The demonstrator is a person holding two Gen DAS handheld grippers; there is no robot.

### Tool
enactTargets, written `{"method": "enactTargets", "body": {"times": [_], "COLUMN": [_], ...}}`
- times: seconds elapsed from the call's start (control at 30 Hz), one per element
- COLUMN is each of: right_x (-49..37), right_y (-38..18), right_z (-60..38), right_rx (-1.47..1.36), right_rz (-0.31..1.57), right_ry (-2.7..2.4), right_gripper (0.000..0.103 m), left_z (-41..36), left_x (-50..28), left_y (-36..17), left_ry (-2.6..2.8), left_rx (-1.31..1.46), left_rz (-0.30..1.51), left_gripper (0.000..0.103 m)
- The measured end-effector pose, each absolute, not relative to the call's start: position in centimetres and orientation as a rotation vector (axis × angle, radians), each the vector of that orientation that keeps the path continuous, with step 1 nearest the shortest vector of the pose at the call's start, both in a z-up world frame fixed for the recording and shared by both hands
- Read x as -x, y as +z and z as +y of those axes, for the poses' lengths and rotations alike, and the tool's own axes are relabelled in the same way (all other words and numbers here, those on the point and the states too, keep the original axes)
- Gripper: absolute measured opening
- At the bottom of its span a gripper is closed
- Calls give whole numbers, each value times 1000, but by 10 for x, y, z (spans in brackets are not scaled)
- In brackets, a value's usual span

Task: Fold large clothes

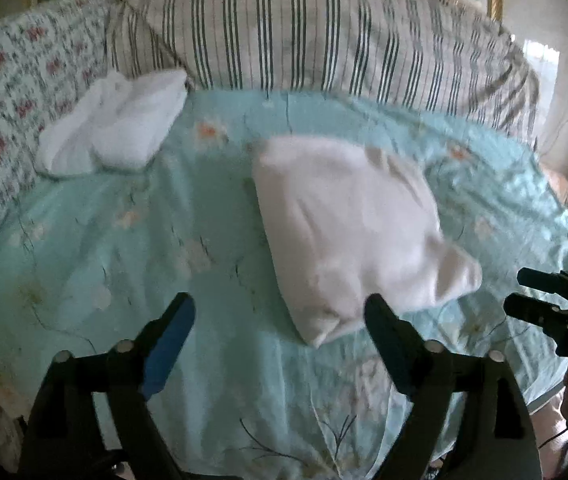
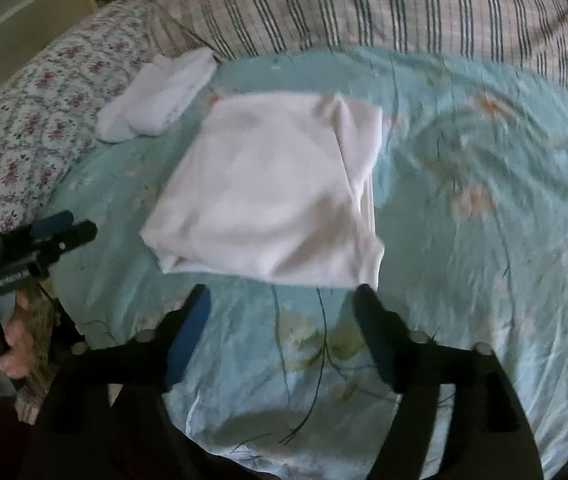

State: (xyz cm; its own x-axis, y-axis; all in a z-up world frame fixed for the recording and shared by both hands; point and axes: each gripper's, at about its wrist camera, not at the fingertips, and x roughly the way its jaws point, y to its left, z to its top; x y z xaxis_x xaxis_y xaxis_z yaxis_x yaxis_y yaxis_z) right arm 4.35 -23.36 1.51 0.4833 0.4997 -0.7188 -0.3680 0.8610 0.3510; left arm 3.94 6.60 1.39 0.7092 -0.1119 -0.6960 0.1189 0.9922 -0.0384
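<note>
up close, the left gripper [image 1: 280, 312] has its jaws spread wide with nothing between them, hovering above the pale blue floral bedspread [image 1: 124, 240]; the same gripper shows at the left edge of the right wrist view [image 2: 66, 226], held by a hand [image 2: 0, 344] whose fingers wrap its handle, though from that side angle its opening is hard to judge. the right gripper [image 2: 282, 300] also has its jaws wide apart and empty, and it appears at the right edge of the left wrist view [image 1: 523, 292] with two dark fingers parted. the folded white garment [image 2: 268, 196] lies flat on the bedspread just ahead of the right gripper's fingertips, a roughly square packet with a narrower folded layer along its right side; in the left wrist view the same garment [image 1: 347, 232] sits ahead and to the right of the left gripper, its near corner close to the right-hand finger, and the blur makes it unclear whether they touch. a second folded white bundle [image 1: 112, 124] rests farther back to the left, well apart from the first, at the seam where the bedspread meets a cover printed with small red flowers [image 1: 8, 92]. behind both lies a large striped pillow [image 1: 323, 36], cream with dark lines. no containers are visible; the bed surface bears both folded pieces.
</note>
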Motion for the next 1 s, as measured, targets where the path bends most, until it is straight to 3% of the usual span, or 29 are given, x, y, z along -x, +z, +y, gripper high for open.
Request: {"method": "enactTargets", "body": {"times": [0.07,0.23,0.57,1.0], "right_x": [-46,-55,-75,-90], "right_y": [21,10,-9,3], "right_z": [-234,-230,-226,-232], "right_rx": [-149,-118,-115,-139], "right_rz": [916,955,1007,995], "right_ry": [539,541,538,536], "right_gripper": [86,99,100,100], "left_z": [68,63,41,28], "left_x": [-39,-56,-80,-87], "left_y": [23,8,-27,-7], "left_ry": [-130,-107,-93,-110], "left_rx": [-15,-43,-121,-148], "left_rz": [745,803,914,889], "left_gripper": [102,103,102,102]}}
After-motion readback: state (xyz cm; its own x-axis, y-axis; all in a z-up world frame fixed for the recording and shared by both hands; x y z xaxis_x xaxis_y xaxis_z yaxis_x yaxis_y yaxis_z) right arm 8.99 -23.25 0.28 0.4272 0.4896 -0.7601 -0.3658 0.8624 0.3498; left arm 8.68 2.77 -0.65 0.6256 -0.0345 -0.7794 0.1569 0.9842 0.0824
